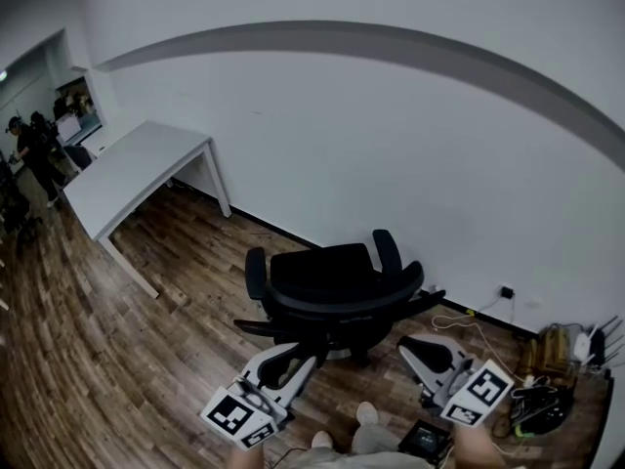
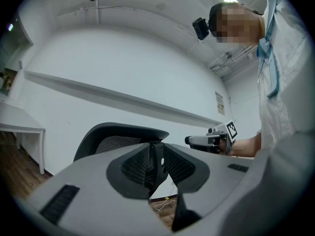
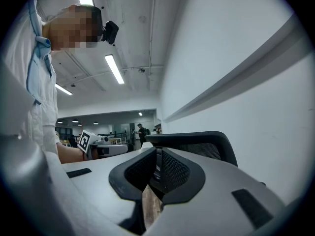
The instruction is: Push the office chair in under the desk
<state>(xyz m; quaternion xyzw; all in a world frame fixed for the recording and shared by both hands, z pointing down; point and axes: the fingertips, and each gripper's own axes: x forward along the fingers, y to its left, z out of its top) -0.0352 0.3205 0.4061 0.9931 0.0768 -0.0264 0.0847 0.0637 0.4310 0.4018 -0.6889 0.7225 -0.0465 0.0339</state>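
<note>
Black office chair (image 1: 327, 279) sits before the slightly parted left hand-held gripper (image 1: 303, 362) and closed right hand-held gripper (image 1: 411, 346).

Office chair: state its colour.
The office chair is black all over; the head view shows it best.

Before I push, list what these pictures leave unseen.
- Chair wheels: head view, mostly hidden under the chair itself; both gripper views, blocked by the jaws.
- Space under the desk: head view, covered by its top; left gripper view, cut off at the edge.
- Clutter by the wall: head view, too small to name.
</note>
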